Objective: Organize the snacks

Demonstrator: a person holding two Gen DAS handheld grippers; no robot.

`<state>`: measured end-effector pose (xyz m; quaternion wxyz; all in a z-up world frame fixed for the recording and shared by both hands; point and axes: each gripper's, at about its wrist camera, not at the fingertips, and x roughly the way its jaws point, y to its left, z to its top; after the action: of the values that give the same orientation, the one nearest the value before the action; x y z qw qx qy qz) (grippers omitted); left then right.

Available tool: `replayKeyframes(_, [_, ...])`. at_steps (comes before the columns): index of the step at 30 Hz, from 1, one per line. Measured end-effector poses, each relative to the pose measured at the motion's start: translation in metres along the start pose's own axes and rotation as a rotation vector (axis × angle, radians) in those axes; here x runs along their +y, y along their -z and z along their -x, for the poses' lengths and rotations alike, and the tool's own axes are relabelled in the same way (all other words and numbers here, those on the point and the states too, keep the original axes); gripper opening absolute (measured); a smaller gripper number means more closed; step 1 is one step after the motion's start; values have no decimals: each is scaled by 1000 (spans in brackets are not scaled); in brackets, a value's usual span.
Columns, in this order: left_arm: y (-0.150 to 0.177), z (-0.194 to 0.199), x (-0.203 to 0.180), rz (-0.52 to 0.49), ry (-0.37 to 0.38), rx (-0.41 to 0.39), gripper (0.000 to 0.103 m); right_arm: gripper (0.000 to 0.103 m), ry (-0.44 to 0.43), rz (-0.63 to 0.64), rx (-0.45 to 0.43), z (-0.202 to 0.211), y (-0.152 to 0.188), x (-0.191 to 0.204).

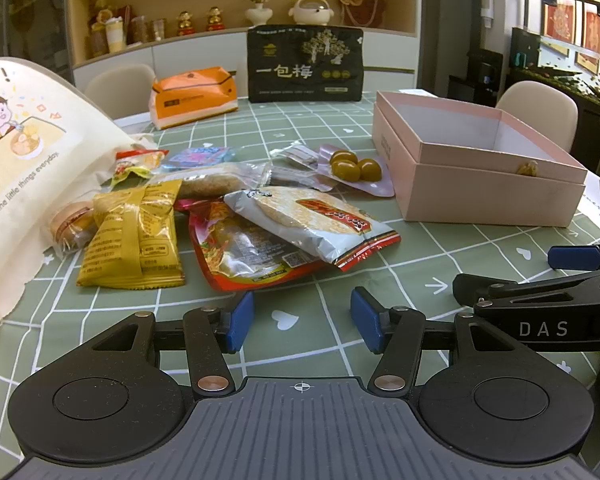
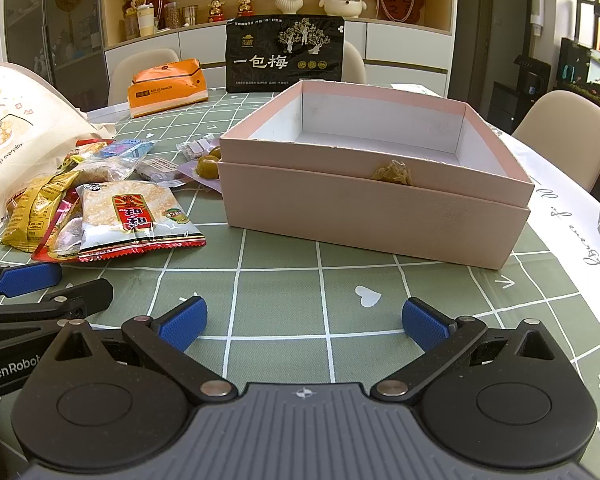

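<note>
- Snacks piled on the left part of the bench (image 1: 380,280), on a green checked cloth, just beside a cream printed bag (image 1: 16,152).
- Top of pile: rice cracker pack (image 1: 312,220), lying across a red foil pack (image 1: 240,256). Yellow pack (image 1: 134,236) just left of them, small round cake (image 1: 70,222) at the bag's edge.
- Behind: clear-wrapped bar (image 1: 216,182), blue candy wrapper (image 1: 198,157), pack of green olives (image 1: 354,168) near the box.
- Pink box (image 2: 376,208) sits right of the pile, lid off, nested in a second pink shell; inside looks bare, small gold knot on its front wall.
- Orange pack (image 1: 192,96) and black plum bag (image 1: 304,66) stand at the far edge, well apart from the pile.
- Left tool (image 1: 302,320): jaws apart, nothing between, hovering short of the red foil pack.
- Right tool (image 2: 304,322): jaws wide apart, nothing held, facing the box front.
</note>
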<state>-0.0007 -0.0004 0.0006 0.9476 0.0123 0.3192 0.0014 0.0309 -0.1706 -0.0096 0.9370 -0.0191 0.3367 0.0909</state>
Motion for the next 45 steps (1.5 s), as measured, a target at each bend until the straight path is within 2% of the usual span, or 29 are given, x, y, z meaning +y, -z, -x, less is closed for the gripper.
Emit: replayKeyframes(45, [0,-1,2,3,-1,1,61,103,0,0,0,0,0,0])
